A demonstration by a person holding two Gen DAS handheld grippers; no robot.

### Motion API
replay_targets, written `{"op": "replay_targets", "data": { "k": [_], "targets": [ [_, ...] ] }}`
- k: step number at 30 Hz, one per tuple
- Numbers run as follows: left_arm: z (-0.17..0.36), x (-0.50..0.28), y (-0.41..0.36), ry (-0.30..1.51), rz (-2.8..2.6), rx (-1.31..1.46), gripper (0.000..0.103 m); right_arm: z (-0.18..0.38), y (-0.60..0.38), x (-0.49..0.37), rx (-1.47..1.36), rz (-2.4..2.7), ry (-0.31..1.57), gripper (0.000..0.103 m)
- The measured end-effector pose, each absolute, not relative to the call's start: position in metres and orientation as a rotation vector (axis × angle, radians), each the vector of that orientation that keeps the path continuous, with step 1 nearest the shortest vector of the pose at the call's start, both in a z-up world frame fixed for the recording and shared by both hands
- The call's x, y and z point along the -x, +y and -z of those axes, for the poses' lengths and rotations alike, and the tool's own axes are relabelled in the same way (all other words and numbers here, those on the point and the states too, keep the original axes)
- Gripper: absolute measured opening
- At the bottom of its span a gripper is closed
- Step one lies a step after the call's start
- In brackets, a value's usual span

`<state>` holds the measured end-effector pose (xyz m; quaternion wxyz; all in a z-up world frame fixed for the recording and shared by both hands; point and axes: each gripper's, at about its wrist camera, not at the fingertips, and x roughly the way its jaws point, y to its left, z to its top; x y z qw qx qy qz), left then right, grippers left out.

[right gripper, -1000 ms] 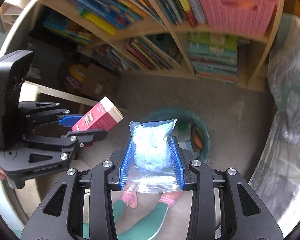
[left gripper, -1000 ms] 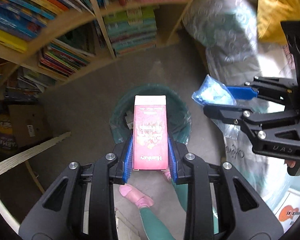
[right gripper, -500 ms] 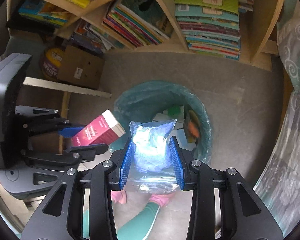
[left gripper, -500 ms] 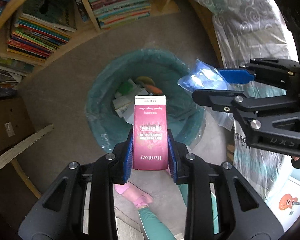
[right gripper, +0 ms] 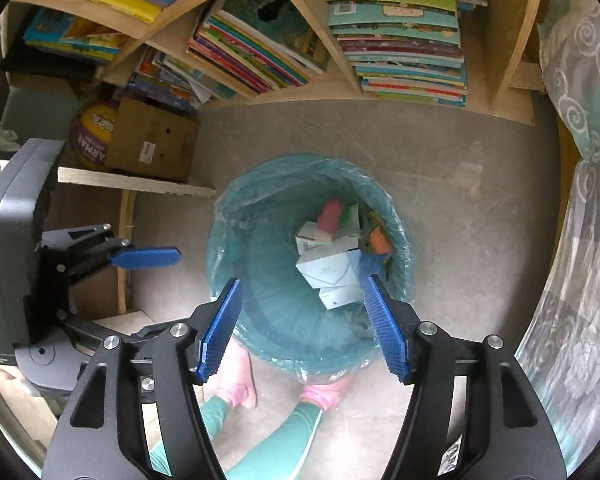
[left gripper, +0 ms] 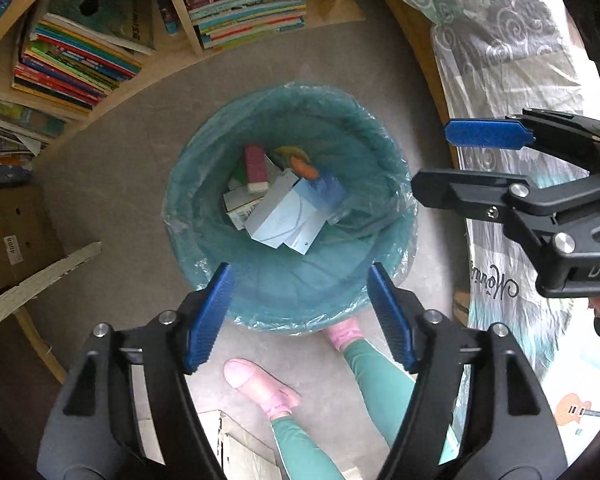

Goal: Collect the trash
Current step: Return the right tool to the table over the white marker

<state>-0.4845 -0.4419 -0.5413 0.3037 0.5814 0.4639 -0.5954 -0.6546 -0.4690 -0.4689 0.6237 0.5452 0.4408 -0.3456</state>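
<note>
A teal bin [left gripper: 180, 216] lined with a plastic bag stands on the floor below both grippers, holding boxes and scraps. The pink carton [left gripper: 256, 164] lies inside it at the far side, and the blue plastic bag [left gripper: 329, 187] rests to its right. My left gripper [left gripper: 300, 280] hovers over the bin's near rim, its jaws opening with nothing between them. My right gripper [right gripper: 303, 284] is also opening and empty above the bin [right gripper: 220, 240]. The right wrist view shows the carton [right gripper: 328, 216] and the blue bag [right gripper: 370, 265] in the bin.
Wooden shelves full of books [left gripper: 244, 4] run behind the bin. A cardboard box [right gripper: 152, 140] and a pale plank [right gripper: 136, 184] sit at the left. A patterned cover [left gripper: 500, 48] hangs at the right. The person's feet in pink slippers [left gripper: 260, 388] stand just before the bin.
Both grippers came down over the bin and opened. The pink carton left my left gripper and the blue bag left my right gripper; both now lie in the bin.
</note>
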Motion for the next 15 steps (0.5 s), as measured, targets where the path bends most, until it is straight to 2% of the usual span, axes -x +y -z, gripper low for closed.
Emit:
{"op": "replay_targets", "data": {
  "k": [6, 12, 15],
  "targets": [
    [0.526, 0.481, -0.439, 1.246, 1.559, -1.517, 0.066, 0.451, -0.467, 0.657, -1.253, 0.800, 0.992, 0.068],
    [0.483, 0.476, -0.431, 1.317, 1.596, -1.453, 0.066, 0.402, -0.465, 0.660, -1.187, 0.790, 0.986, 0.072],
    [0.445, 0.474, -0.425, 1.271, 1.603, -1.433, 0.072, 0.373, -0.463, 0.661, -1.127, 0.773, 1.015, 0.072]
  ]
}}
